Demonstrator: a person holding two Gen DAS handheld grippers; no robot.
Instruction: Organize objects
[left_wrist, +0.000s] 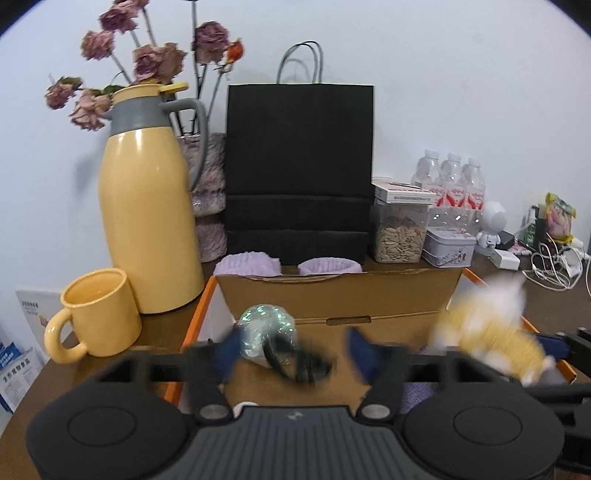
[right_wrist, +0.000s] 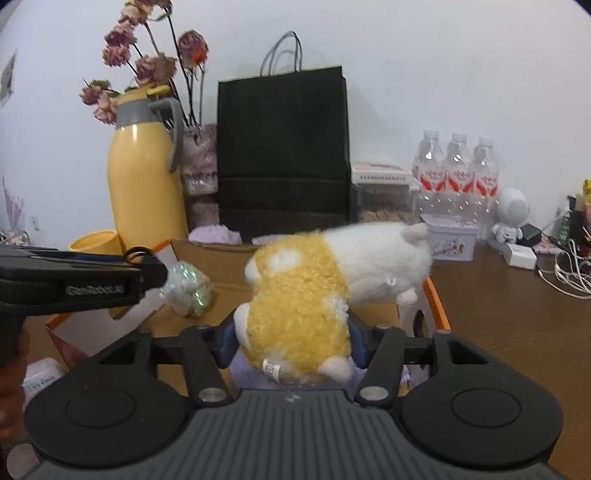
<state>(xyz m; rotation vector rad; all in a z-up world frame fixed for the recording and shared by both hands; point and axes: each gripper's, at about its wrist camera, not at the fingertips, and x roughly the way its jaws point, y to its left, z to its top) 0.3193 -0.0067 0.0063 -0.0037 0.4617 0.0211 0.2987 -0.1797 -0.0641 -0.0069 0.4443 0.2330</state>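
Plush toy (right_wrist: 310, 295) clenched in right gripper (right_wrist: 295, 343), long axis running up-right from the fingers, held above the cardboard box (right_wrist: 221, 258). Left gripper (left_wrist: 291, 350) spread wide, grasping nothing; iridescent bundle (left_wrist: 266, 328) lies between its fingers inside the box. Box interior open forward; orange rim (right_wrist: 436, 302) close at right.
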